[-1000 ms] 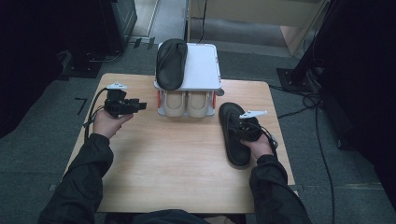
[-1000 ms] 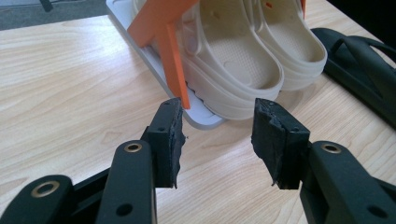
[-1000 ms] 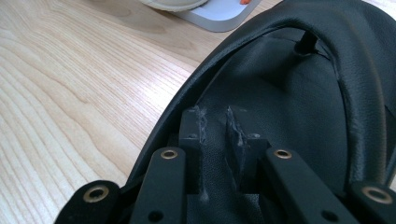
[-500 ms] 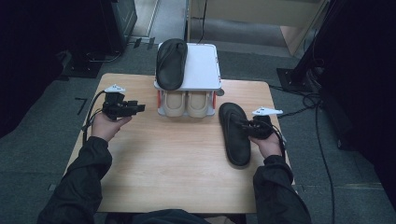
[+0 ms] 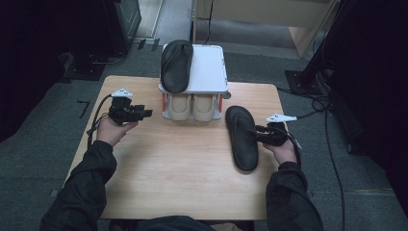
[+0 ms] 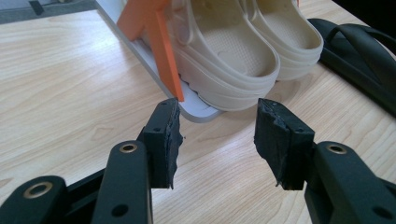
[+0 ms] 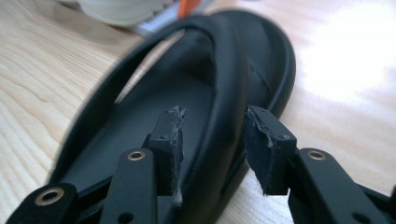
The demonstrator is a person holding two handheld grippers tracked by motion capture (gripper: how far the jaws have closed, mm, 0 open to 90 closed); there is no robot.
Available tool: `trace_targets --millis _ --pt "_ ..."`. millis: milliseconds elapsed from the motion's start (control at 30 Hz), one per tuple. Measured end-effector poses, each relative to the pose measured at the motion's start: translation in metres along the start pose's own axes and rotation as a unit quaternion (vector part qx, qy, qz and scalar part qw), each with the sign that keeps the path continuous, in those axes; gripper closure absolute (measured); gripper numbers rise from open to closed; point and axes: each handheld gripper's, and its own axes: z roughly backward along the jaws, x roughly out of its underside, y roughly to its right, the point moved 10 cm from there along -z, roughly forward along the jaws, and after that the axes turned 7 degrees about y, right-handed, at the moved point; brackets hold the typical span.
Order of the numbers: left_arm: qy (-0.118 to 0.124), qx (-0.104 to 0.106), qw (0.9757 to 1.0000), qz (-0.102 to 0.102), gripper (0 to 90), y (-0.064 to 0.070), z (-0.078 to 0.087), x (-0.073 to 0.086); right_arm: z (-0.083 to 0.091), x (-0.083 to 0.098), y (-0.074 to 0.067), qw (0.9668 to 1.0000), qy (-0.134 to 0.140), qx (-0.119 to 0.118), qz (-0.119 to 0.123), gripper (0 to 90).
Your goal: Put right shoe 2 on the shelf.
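From above, we see the black flip-flop (image 5: 241,138) lying flat on the table (image 5: 183,173), long axis running away from us, toe end towards the shoe rack (image 5: 211,72). That rack carries a second black flip-flop (image 5: 176,65) on top and beige clogs (image 5: 195,107) below. Our right gripper (image 5: 262,135) sits at the sandal's right edge; our left gripper (image 5: 144,112) hovers apart.

In the left gripper view, our jaws stand released, empty, facing the clogs (image 6: 243,51).

In the right gripper view, our jaws have just been opening, the sandal's strap (image 7: 224,93) between them, unpressed.
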Motion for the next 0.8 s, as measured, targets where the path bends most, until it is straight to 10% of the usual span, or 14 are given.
trace_targets --millis 200,800 --pt "0.0 0.004 0.9999 -0.009 50.4 0.001 -0.004 0.0 -0.013 0.004 0.004 0.9994 0.002 -0.022 -0.028 58.5" --pt "-0.003 0.001 1.0 -0.007 50.3 -0.005 -0.005 0.003 -0.028 0.003 0.005 0.9974 -0.015 0.034 -0.061 71.1"
